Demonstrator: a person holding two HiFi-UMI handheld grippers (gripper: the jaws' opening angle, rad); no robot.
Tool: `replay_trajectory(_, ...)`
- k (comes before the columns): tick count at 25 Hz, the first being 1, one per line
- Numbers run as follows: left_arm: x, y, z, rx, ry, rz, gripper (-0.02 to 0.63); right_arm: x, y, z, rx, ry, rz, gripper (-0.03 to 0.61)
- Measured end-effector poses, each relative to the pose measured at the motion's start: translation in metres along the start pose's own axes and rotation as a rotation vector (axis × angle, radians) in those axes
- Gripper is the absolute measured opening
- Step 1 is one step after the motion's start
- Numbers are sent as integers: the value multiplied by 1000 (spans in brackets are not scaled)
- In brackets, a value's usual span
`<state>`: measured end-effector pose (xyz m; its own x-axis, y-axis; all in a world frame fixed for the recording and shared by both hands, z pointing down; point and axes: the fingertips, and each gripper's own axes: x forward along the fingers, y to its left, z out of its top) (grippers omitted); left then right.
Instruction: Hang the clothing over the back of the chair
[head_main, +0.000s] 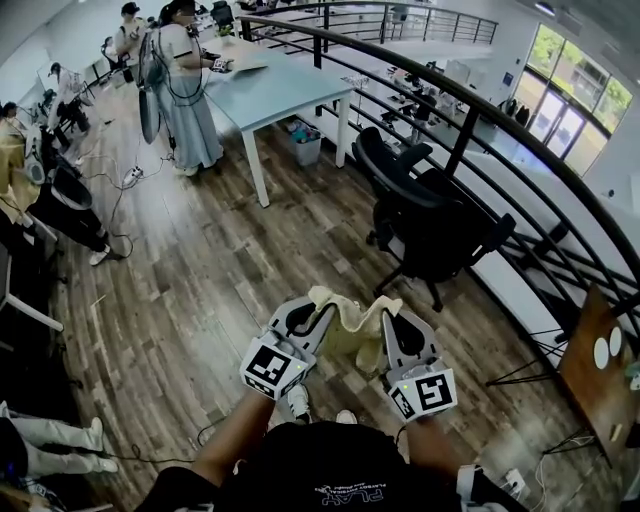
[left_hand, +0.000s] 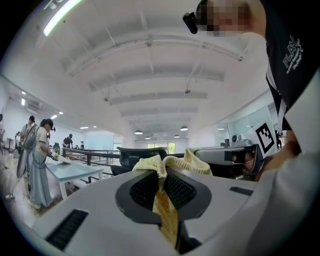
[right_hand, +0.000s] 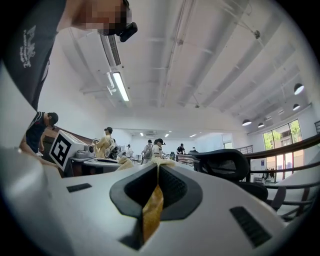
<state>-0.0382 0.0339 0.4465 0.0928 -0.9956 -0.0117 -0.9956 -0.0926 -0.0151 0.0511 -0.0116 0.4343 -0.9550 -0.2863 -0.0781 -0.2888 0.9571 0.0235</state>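
A pale yellow piece of clothing (head_main: 350, 320) hangs between my two grippers, just in front of my chest. My left gripper (head_main: 318, 318) is shut on one end of it; the yellow knit (left_hand: 161, 172) is pinched between the dark pads. My right gripper (head_main: 392, 322) is shut on the other end, with cloth (right_hand: 154, 202) squeezed in its jaws. The black office chair (head_main: 425, 215) stands ahead and to the right, by the railing, apart from both grippers. Its backrest (right_hand: 225, 164) shows right of the right jaws and its top edge (left_hand: 140, 151) shows beyond the left jaws.
A black curved railing (head_main: 480, 110) runs along the right behind the chair. A pale blue table (head_main: 270, 85) stands ahead on the left with a person (head_main: 185, 80) beside it. Other people and cables (head_main: 125, 180) are at the far left. A wooden board (head_main: 595, 370) leans at right.
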Motion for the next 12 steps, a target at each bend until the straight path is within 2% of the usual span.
replay_trajectory(4, 6, 30, 16, 44, -30, -47, 35, 26, 3, 8, -19, -26, -32, 25)
replay_trajectory(12, 10, 66, 15, 1, -49, -98, 37, 71, 19, 6, -47, -34, -78, 25)
